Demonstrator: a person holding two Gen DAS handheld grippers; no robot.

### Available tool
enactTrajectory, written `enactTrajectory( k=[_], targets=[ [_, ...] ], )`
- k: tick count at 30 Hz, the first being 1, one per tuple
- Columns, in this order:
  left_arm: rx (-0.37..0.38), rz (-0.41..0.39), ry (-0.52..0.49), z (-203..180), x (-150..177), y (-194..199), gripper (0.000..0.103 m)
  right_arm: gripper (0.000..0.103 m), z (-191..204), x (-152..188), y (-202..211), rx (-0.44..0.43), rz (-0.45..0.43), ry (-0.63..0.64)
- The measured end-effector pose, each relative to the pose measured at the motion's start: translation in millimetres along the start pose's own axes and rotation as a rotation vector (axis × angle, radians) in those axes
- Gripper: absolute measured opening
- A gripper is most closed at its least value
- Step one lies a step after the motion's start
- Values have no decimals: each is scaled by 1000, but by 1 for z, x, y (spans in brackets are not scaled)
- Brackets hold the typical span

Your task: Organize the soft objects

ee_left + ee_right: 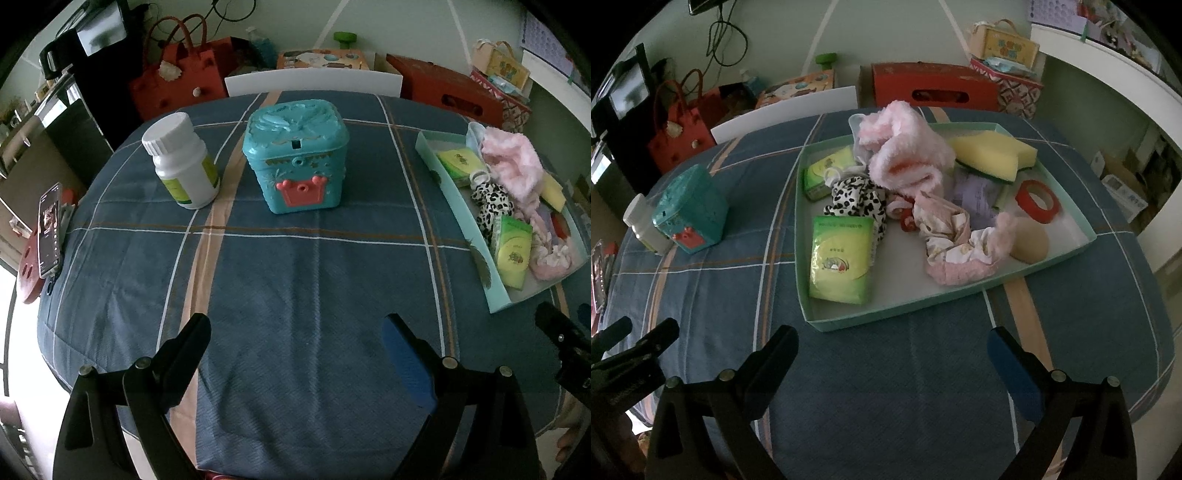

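The soft things lie heaped in a shallow mint tray (827, 325) on the right of the worktop (295, 280). A fluffy pink cloth (905, 155) covers part of a spotted black-and-white cloth (857, 199), and a patterned pink garment (956, 243) hides part of a beige sponge (1030, 240). Two green tissue packs (838, 254), a yellow sponge (993, 155) and a red ring (1038, 201) are also inside. In the left wrist view the tray's right side is cut off at the frame edge.

The left gripper (295, 336) has its fingers spread and empty over bare cloth near the worktop's near edge. The right gripper (892, 350), fingers spread too, hangs just short of the tray's near wall. To the far left stand a teal box (295, 155) and a white bottle (181, 158), apart from each other, with open cloth between them and the tray.
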State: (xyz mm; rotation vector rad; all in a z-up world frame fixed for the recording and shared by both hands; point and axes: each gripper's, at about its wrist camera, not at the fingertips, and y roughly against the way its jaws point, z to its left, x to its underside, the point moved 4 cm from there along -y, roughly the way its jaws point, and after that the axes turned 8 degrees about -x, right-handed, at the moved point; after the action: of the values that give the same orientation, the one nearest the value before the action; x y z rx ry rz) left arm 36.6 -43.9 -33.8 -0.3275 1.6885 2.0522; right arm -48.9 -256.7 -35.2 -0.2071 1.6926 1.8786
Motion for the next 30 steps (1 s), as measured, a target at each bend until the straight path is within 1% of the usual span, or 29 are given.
enactTrajectory(
  k=[8,30],
  targets=[
    [-17,7,1,2,0,-3,94,103,0,0,-1,1,2,1],
    [-33,27,11,6,2,-9,94,103,1,1,-2,4,9,7]
  ],
)
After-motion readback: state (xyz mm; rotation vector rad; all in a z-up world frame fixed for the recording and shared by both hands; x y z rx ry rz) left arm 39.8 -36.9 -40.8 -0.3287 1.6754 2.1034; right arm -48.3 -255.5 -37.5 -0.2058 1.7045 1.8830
